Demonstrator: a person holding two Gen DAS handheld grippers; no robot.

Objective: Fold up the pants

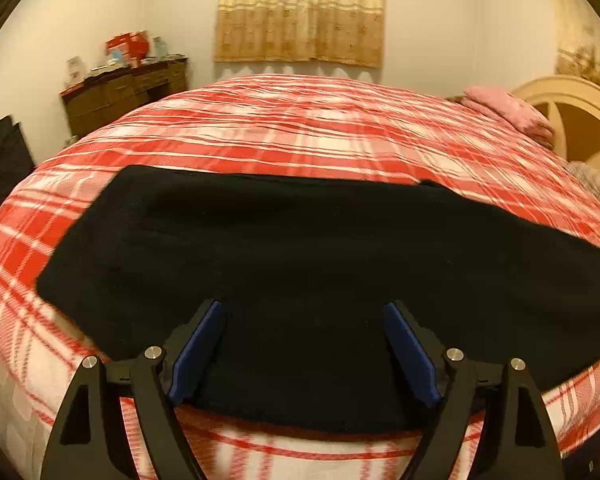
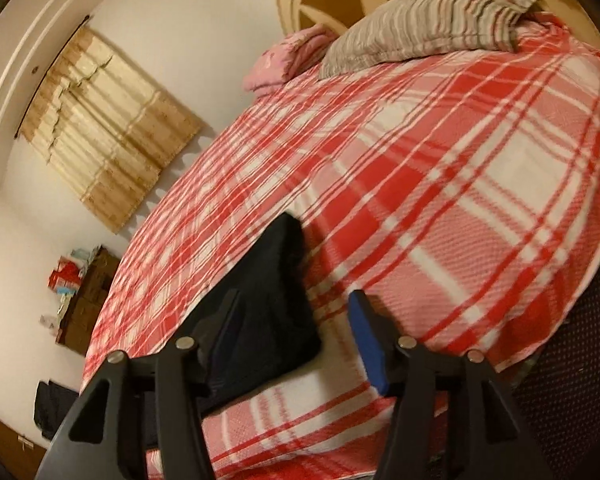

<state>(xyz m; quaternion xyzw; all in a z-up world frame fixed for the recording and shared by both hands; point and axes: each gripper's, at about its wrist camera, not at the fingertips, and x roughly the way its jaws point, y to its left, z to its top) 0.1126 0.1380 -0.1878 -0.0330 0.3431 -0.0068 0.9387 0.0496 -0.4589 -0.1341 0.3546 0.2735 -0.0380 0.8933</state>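
Observation:
Black pants [image 1: 284,252] lie flat across the near part of a bed with a red and white plaid blanket [image 1: 300,132]. My left gripper [image 1: 304,344] is open, its blue-padded fingers spread over the near edge of the pants, holding nothing. In the right wrist view one end of the pants [image 2: 268,300] lies on the blanket [image 2: 440,200]. My right gripper [image 2: 296,336] is open just above that end, its left finger over the fabric and its right finger over the blanket.
A pink folded cloth [image 1: 508,108] and a striped pillow [image 2: 428,28] lie by the cream headboard [image 1: 572,116]. A brown dresser [image 1: 124,88] with clutter stands at the far left wall. A dark item [image 1: 0,160] stands left of the bed.

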